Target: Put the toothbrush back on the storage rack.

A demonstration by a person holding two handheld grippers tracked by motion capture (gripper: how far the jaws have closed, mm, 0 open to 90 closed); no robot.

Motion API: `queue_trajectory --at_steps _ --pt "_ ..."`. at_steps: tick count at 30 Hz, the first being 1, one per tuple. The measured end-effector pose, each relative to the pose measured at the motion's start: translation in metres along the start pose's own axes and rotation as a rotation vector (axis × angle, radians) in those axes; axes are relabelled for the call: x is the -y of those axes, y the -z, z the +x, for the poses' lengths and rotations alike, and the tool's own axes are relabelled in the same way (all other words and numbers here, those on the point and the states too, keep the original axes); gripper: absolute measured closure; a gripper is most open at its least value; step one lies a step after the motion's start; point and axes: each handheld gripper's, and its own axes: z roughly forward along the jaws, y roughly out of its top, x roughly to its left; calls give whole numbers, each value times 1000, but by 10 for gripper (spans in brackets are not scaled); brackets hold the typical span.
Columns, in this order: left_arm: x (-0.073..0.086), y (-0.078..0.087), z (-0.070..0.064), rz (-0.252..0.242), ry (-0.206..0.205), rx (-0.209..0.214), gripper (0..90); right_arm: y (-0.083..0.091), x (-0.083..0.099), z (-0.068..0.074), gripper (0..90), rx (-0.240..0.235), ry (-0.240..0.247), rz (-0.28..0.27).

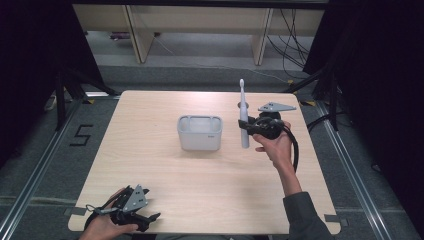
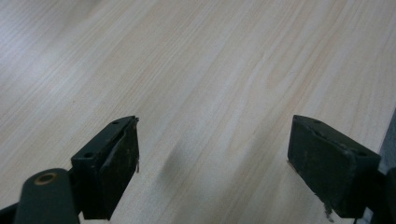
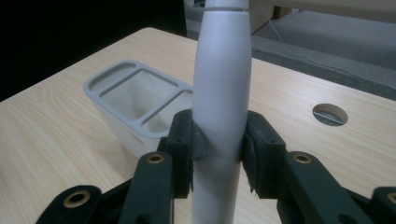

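A grey electric toothbrush (image 1: 243, 120) stands upright above the table, right of a grey holder (image 1: 200, 132) with several compartments. My right gripper (image 1: 245, 126) is shut on the toothbrush handle (image 3: 221, 102), with both pads pressed against its sides. The holder (image 3: 133, 100) lies just beyond and to the left of the handle in the right gripper view. My left gripper (image 1: 152, 218) rests at the table's front left corner, open, with bare wood between its fingers (image 2: 114, 163).
The wooden table (image 1: 150, 165) has a round cable hole (image 3: 330, 114) near its back right. Desk legs and cables stand on the floor beyond the table. Dark curtains flank both sides.
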Motion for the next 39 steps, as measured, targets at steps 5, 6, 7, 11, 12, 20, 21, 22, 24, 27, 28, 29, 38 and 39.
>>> queue_trajectory --at_steps 5,6,7,11,12,20,21,22,24,27,28,29,38,39 --pt "0 0 0 2 -6 -1 163 -5 -5 0 668 1 9 -8" --pt "0 0 0 -3 4 3 163 -6 -8 3 668 -1 -4 1" --pt "0 0 0 -3 4 3 163 -6 -8 3 668 -1 -4 1" --pt "0 0 0 5 -8 -1 163 -12 -17 7 668 -7 -8 8" --pt "0 0 0 -1 3 3 163 -13 -18 7 668 -9 4 -1" --pt "0 0 0 3 -7 -2 163 -21 -31 13 668 -24 4 -1" --pt "0 0 0 3 -9 1 163 -21 -31 13 668 -24 4 -1" --pt "0 0 1 5 -10 -1 163 -22 -34 14 668 -21 9 6" --pt "0 0 0 5 -8 -1 163 -23 -37 18 668 -23 -4 -3" --pt "0 0 -1 -13 5 14 163 -25 -40 19 668 -24 10 3" --pt "0 -1 -1 -10 3 11 163 -26 -44 21 668 -19 8 7" --pt "0 -1 -1 -10 3 11 163 -26 -44 21 668 -19 8 7" --pt "0 0 -1 -13 4 10 163 -33 -59 29 668 -32 25 1" --pt "0 0 -1 -13 4 10 163 -34 -61 29 668 -34 24 2"
